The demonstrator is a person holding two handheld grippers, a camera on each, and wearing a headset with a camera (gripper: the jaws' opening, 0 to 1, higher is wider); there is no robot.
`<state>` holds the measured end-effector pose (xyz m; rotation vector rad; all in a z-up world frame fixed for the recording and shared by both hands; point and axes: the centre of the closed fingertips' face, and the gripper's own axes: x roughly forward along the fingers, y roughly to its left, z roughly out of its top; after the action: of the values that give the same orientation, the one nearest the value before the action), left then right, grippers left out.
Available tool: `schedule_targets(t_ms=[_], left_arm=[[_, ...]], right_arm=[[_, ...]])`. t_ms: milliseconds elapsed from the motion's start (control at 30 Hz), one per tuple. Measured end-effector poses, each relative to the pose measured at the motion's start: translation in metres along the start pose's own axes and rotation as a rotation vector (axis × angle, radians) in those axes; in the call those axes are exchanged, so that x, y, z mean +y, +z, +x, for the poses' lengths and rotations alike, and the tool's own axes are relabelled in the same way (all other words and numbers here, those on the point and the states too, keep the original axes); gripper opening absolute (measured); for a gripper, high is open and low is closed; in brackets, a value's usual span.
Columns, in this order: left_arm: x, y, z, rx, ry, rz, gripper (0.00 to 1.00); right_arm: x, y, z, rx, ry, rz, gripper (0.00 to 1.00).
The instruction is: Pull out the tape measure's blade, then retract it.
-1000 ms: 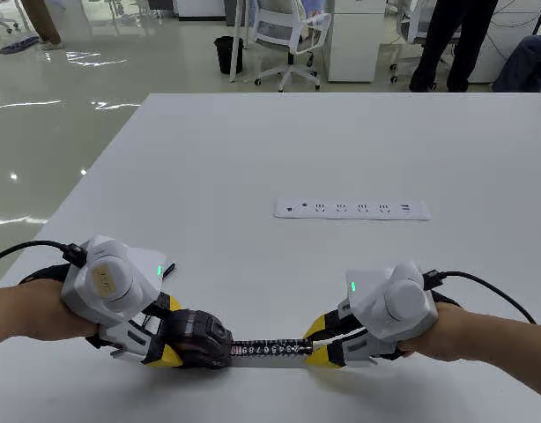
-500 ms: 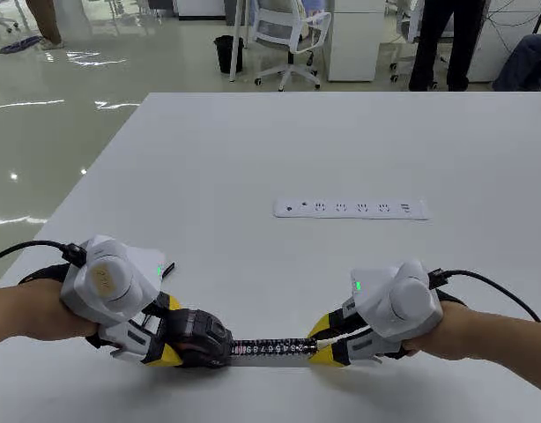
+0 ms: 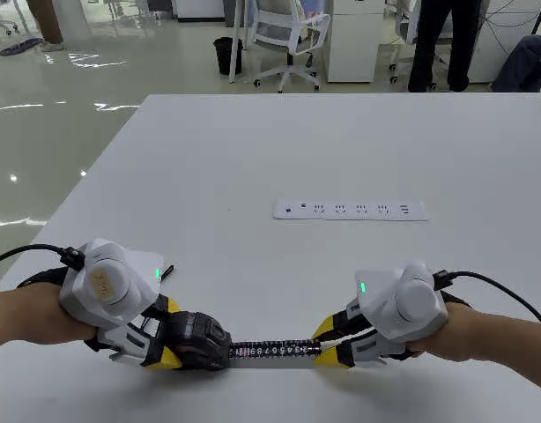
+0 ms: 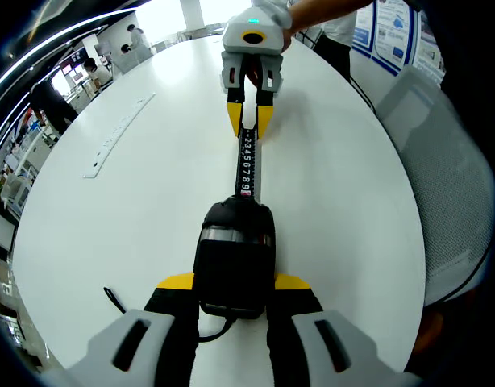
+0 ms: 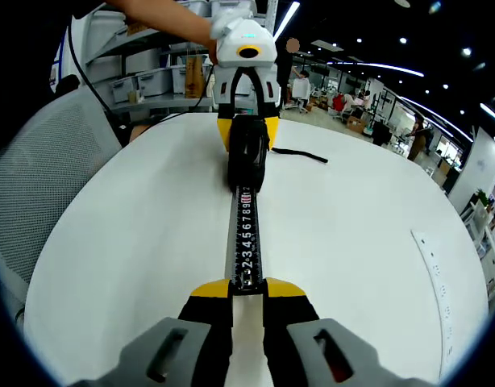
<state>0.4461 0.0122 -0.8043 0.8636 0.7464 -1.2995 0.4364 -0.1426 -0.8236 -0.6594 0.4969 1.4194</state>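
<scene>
Your left gripper (image 3: 169,340) is clamped around the black tape measure (image 4: 234,256), a yellow-tipped jaw pressed to each side of the case, which sits on the white table (image 3: 341,141) close to the edge nearest you. Your right gripper (image 5: 247,286) is closed on the free end of the blade (image 5: 246,234), pinching it between its yellow tips. A short length of the blade is drawn out, running straight from the mouth of the case to the right gripper. It is dark with pale numerals, and 1 to 9 can be read along it (the 1 sits at the right gripper's tips, the 9 by the case). The blade runs low over the tabletop; whether it touches the surface cannot be told. The two grippers face each other along the line of the blade, left hand on the left, right hand on the right. A thin black strap (image 5: 300,155) trails from the case onto the table beside your left gripper. Farther back on the table, well apart from the grippers, lies a white power strip (image 3: 350,210).
</scene>
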Motion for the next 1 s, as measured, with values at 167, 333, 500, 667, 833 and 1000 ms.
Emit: schedule_targets(t_ms=[167,333,500,667,833,1000], left_arm=[[0.0002,0.0001,0.0003,0.001,0.001,0.0,0.27],[0.0006,0.0002,0.0007,0.002,-0.001,0.001,0.27],[0.0009,0.0003,0.001,0.002,0.0,0.0,0.27],[0.001,0.0003,0.001,0.003,0.001,0.0,0.27],[0.001,0.0001,0.0011,0.003,0.001,0.0,0.27],[0.0009,-0.0002,0.0011,0.004,0.001,0.0,0.27]], right_arm=[[-0.0004,-0.0019,-0.0018,0.0,0.0,-0.002,0.12],[-0.0008,-0.0038,-0.0026,0.0,0.001,0.001,0.12],[-0.0012,-0.0052,-0.0034,0.0,0.001,0.001,0.12],[-0.0013,-0.0062,-0.0044,0.001,0.001,-0.001,0.12],[-0.0012,-0.0079,-0.0059,0.002,-0.001,0.001,0.12],[-0.0012,-0.0093,-0.0074,0.003,-0.003,0.002,0.12]])
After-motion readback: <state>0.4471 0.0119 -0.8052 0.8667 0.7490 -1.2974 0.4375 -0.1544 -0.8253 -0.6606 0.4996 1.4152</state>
